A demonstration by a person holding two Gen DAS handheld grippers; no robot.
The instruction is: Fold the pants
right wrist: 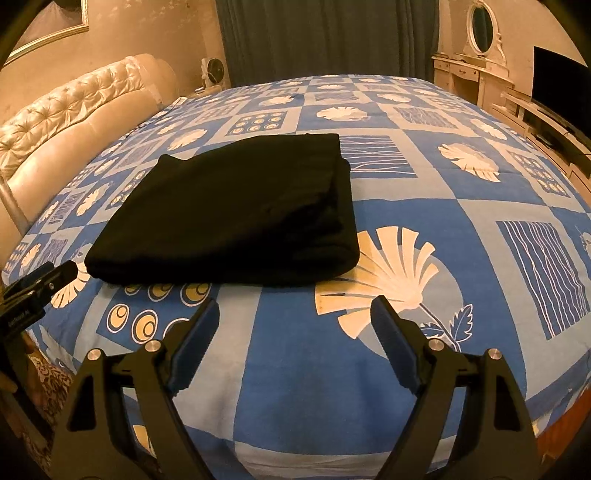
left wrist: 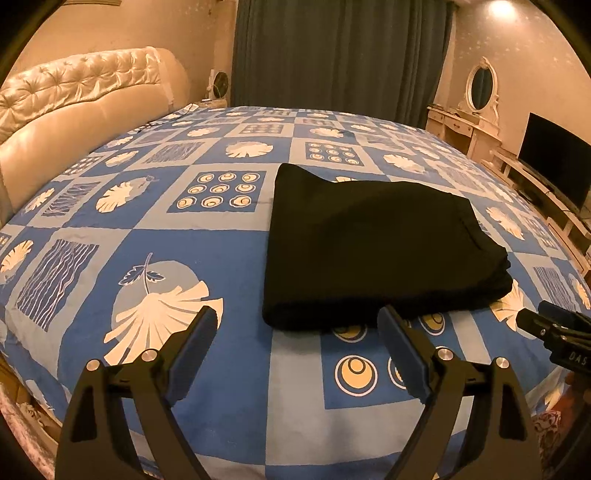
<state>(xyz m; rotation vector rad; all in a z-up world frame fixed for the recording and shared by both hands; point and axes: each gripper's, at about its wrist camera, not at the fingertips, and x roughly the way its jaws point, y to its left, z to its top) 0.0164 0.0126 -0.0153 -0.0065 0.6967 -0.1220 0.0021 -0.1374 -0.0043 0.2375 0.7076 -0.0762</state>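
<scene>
Pants beyond both gaping tools

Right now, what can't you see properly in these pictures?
- Pants: black on black, so layers and folds inside the stack are hidden in both views.
- Right gripper: cut off by the left view's edge.
- Bedspread under the pants: covered.
- Mirror: too small to show its reflection.

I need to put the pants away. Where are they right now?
The black pants lie folded on the blue patterned bedspread, just beyond both open claws: toward the right in the left wrist view, toward the left in the right wrist view.
</scene>
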